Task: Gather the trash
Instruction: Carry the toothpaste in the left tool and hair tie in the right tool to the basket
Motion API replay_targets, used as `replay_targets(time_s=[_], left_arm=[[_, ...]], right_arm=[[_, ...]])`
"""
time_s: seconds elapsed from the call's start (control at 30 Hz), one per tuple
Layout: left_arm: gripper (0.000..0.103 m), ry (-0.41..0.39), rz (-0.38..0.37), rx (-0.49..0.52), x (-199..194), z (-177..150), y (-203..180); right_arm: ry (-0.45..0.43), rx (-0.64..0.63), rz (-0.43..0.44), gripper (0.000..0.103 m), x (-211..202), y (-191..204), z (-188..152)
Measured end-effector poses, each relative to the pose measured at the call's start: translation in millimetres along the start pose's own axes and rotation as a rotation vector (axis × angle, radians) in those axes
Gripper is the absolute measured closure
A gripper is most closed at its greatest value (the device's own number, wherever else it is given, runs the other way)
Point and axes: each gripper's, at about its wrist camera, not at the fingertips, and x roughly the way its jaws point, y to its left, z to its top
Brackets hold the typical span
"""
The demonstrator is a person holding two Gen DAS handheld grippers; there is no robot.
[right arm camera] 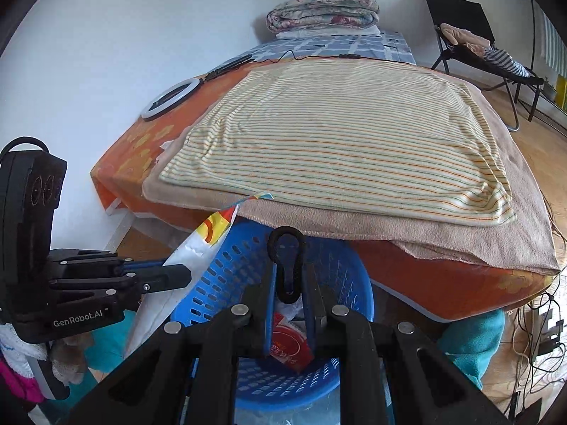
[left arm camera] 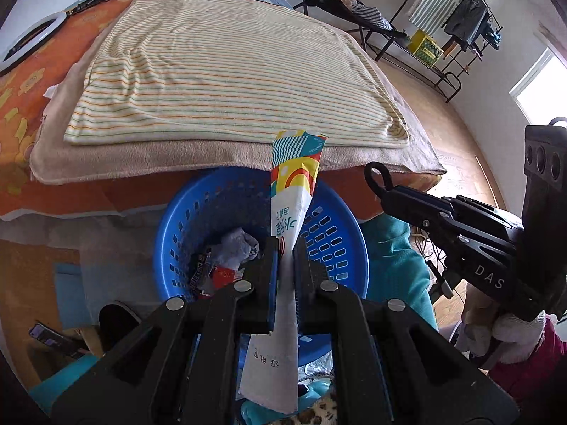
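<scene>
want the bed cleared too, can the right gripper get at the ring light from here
Probably not as things stand. The right gripper is shut on a black loop over the blue basket, and the ring light lies far across the bed by the wall.

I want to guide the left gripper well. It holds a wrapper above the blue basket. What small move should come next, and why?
Probably open the left gripper and let the wrapper fall. It is pinched between the fingers right over the blue basket, where other trash already lies.
</scene>
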Motion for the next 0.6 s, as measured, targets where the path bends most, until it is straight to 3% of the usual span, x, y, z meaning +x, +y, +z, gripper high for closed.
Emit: replay_targets(time_s=[0.6], left_arm=[[0.097,0.125,0.003,-0.099,45.2,-32.3,25.9]], right_arm=[[0.091,0.036,0.01,0.089,28.7,-0.4,-29.5]])
